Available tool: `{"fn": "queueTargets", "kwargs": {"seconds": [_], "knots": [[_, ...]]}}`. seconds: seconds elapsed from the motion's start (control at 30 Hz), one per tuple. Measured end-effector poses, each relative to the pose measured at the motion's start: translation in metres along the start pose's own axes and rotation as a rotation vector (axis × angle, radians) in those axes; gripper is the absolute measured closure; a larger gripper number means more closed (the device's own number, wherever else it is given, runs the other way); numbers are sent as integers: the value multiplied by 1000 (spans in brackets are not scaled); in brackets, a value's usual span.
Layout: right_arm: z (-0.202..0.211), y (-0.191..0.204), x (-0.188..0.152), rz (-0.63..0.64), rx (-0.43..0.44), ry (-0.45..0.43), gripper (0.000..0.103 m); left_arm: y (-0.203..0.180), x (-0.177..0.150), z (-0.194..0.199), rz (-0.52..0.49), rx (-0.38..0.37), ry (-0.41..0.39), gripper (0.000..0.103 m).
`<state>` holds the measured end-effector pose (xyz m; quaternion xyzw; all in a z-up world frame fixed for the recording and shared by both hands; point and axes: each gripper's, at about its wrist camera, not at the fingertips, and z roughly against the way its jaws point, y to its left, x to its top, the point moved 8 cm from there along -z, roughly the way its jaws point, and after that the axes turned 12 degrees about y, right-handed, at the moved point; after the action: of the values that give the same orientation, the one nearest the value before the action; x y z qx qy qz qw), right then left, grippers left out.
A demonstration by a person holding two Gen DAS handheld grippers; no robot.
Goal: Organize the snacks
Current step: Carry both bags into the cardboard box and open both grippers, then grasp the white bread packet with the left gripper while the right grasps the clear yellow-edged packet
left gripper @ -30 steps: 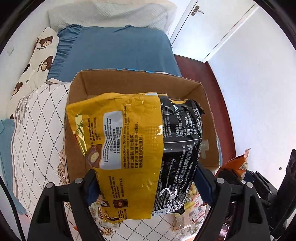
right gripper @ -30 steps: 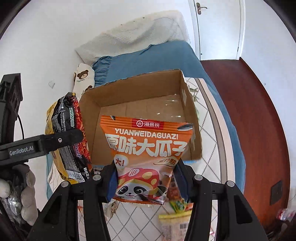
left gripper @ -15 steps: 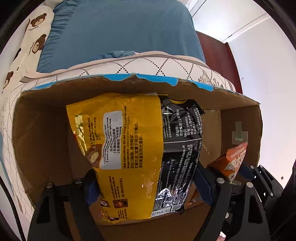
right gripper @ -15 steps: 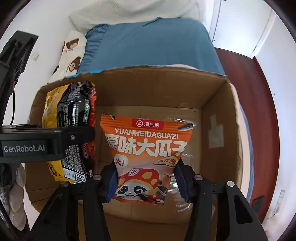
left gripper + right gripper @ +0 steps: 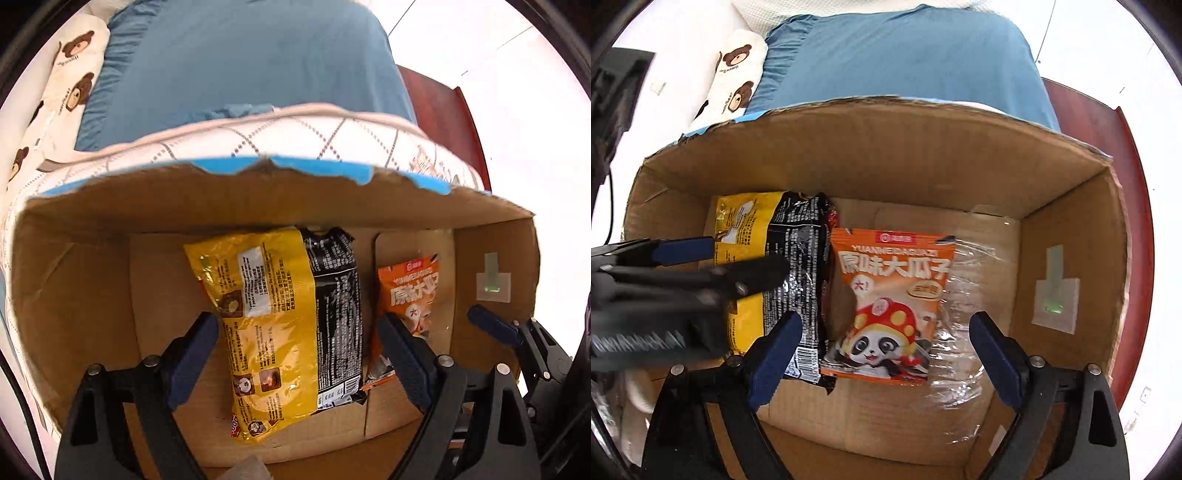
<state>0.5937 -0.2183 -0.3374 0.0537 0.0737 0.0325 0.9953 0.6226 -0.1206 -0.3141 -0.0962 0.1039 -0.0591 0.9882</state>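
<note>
Release step: both the left tool (image 5: 299, 354) and right tool (image 5: 886, 354) stand wide open, holding nothing, above the cardboard box (image 5: 923, 147), where the yellow-black noodle packs (image 5: 280, 321) and orange seed packet (image 5: 890, 306) lie side by side; next, likely withdrawal for remaining snacks.

Lighting: bright daylight, strongest from the right; wall (image 5: 535, 110) washed out to plain white. Box (image 5: 886, 155) interior evenly lit, soft shade under its far rim. Glare: sheen on the yellow packet (image 5: 269, 332) and on clear tape (image 5: 964, 280). Blur: left gripper (image 5: 709, 266) smeared and out of focus in the right wrist view. Distortion: strong fisheye bowing, dark corners.
</note>
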Motion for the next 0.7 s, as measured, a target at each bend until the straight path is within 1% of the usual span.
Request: {"fn": "queueTargets", "kwargs": {"seconds": [0.1, 0.2, 0.23, 0.33, 0.37, 0.57, 0.7], "knots": [[7, -3, -17, -23, -14, -27, 9, -1, -11, 10, -3, 9, -49, 14], [19, -7, -40, -43, -48, -61, 9, -2, -25, 20, -12, 23, -94, 14], [24, -2, -44, -48, -44, -66, 9, -2, -31, 24, -15, 32, -108, 14], [32, -3, -64, -63, -39, -92, 9, 0, -44, 30, -24, 52, -140, 14], [37, -5, -75, -66, -39, -106, 9, 2, -47, 32, -22, 55, -150, 14], [59, 1, -122, -76, -29, -182, 9, 5, -86, 55, -20, 46, -215, 14], [79, 17, -137, -71, -26, -234, 9, 3, -114, 77, -36, 37, -265, 14]]}}
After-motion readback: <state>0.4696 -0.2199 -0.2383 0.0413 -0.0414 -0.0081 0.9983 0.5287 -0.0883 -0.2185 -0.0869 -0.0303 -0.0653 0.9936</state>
